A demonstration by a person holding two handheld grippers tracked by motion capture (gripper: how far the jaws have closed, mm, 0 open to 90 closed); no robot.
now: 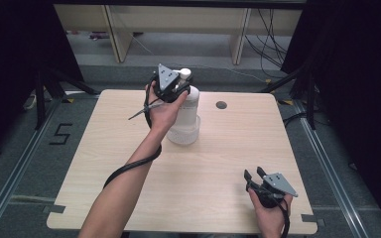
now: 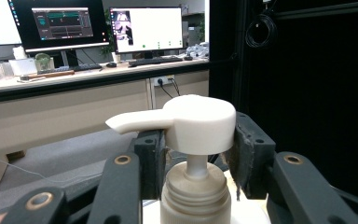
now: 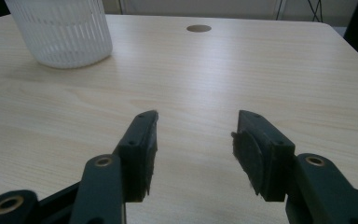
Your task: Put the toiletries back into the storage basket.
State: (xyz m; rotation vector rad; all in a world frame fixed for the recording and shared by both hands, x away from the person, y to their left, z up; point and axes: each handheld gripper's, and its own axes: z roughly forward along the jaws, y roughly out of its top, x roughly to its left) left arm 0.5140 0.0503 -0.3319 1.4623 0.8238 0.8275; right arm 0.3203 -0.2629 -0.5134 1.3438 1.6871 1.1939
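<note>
Two hand-held grippers work at a pale wooden table (image 1: 129, 198). The left gripper (image 1: 171, 88), at the far middle of the table, has its jaws half closed around the white pump head (image 2: 198, 122) of a pump bottle (image 1: 191, 101); both pads lie against the sides of the head, whose spout points left in the left gripper view. Below the head a thin stem enters a ribbed cream collar (image 2: 196, 196). The bottle stands upright inside a white ribbed cup (image 3: 60, 30), left of a round hole (image 1: 222, 105) in the tabletop. The right gripper (image 3: 193, 144) rests at the near right corner, jaws wide apart with nothing between them, well apart from the bottle. Beyond the table stand a desk, monitors (image 2: 144, 28) and black curtains (image 2: 317, 93).
</note>
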